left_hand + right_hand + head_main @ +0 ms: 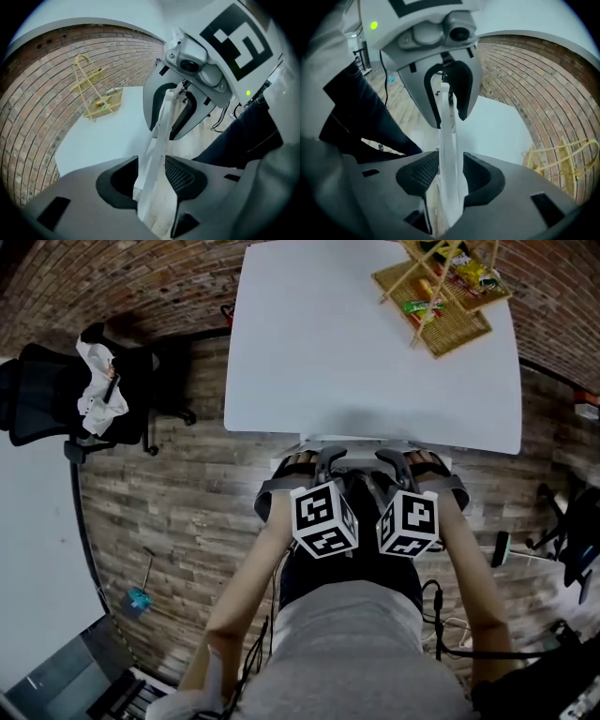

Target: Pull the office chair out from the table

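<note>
White and thin, the chair back stands tucked against the near edge of the tabletop. The left claw and right claw hang side by side over it, pointing steeply down. Both are released, jaws spread, with the chair back between the pads but not clamped. A bamboo rack sits at the tabletop's far right corner. A black chair stands well apart on the left.

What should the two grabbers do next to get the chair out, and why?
Probably close both jaws on the chair back. Its white top edge already stands between the open jaws of the left gripper and the right gripper, neither pressing on it yet, and it sits right at the table's near edge.
</note>
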The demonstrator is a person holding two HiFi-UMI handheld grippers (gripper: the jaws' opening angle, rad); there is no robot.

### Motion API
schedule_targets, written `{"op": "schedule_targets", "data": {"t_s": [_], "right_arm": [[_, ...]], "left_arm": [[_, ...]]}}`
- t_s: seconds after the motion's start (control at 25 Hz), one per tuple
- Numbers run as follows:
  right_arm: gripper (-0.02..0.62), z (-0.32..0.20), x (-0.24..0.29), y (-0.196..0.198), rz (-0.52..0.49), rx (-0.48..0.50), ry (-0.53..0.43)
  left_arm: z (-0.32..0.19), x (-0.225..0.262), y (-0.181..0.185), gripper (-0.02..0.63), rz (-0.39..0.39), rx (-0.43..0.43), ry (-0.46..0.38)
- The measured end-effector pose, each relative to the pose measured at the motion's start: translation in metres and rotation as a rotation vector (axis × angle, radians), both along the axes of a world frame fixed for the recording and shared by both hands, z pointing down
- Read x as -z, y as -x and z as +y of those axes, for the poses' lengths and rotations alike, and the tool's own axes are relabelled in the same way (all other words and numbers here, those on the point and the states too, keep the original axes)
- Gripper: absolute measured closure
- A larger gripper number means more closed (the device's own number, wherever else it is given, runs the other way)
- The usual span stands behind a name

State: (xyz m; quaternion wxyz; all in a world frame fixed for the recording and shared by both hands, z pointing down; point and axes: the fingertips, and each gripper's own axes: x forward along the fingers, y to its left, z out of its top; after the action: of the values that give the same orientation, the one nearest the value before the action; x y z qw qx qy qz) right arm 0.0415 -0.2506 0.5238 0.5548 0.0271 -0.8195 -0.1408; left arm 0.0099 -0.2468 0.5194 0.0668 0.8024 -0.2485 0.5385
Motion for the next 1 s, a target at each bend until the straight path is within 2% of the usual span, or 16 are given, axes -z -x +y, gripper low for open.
{"op": "schedule_targets", "data": {"t_s": [0.12, 0.28, 0.6, 0.68, 0.8, 1.0], "right_arm": [[0.422, 0.002, -0.013, -0.003, 0.061, 0.028, 0.009], [0.422, 0.001, -0.024, -0.004, 0.096, 0.027, 0.019], [0.448, -0.002, -0.039, -0.007, 0.164, 0.036, -0.009], [0.488, -0.003, -0.041, -0.006, 0.171, 0.034, -0.028], [0.491, -0.003, -0.04, -0.005, 0.172, 0.039, -0.027], [0.494, -0.004, -0.038, -0.003, 0.156, 0.027, -0.02]], "left_arm": [[0.0, -0.009, -0.002, 0.42, -0.02, -0.027, 0.026], [0.004, -0.021, -0.005, 0.413, -0.032, -0.063, 0.091], [0.004, -0.039, -0.002, 0.414, -0.102, -0.104, 0.111], [0.003, -0.041, -0.001, 0.421, -0.116, -0.113, 0.102], [0.002, -0.041, 0.001, 0.504, -0.153, -0.142, 0.063], [0.001, -0.042, -0.001, 0.512, -0.191, -0.182, 0.041]]}}
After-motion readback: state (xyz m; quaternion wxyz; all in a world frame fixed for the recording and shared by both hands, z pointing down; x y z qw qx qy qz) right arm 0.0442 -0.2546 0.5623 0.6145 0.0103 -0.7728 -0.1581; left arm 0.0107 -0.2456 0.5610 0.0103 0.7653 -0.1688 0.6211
